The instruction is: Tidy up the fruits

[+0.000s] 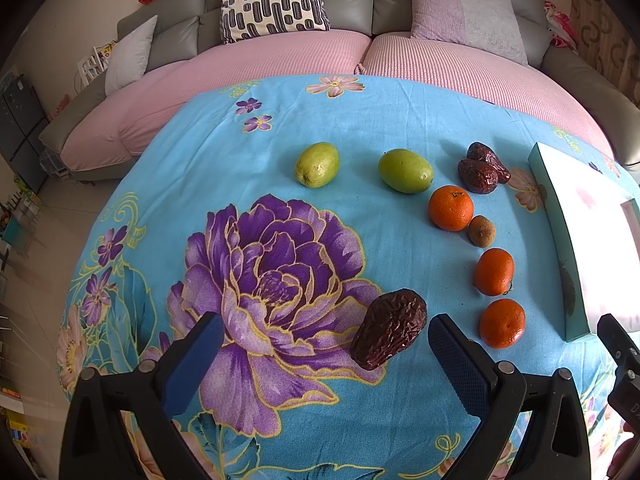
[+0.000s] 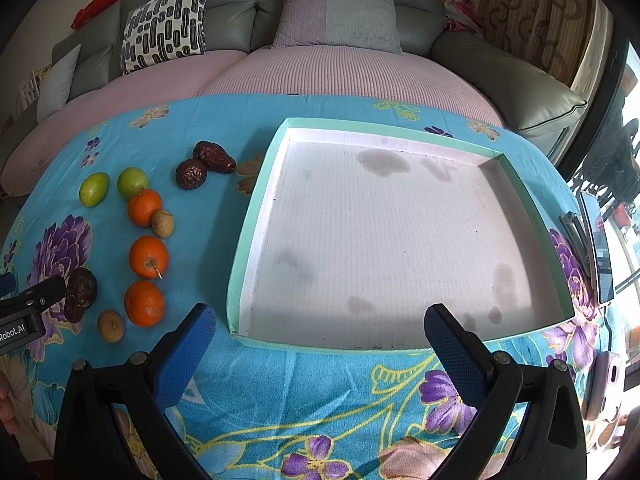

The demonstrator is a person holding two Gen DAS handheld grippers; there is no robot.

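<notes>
Dates, oranges and a waiting tray

Left gripper (image 1: 326, 344) hung spread wide over the floral cloth (image 1: 360, 120), a wrinkled date (image 1: 388, 328) lying loose between its fingers, nearer the right one. Right gripper (image 2: 320, 340) gaped too, holding nothing, just before the tray (image 2: 256, 208). Oranges (image 2: 148, 257) lay left of the tray.

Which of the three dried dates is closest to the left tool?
The lone date lying between the left tool fingers; the other two dates sit together far off, beyond the oranges.
</notes>
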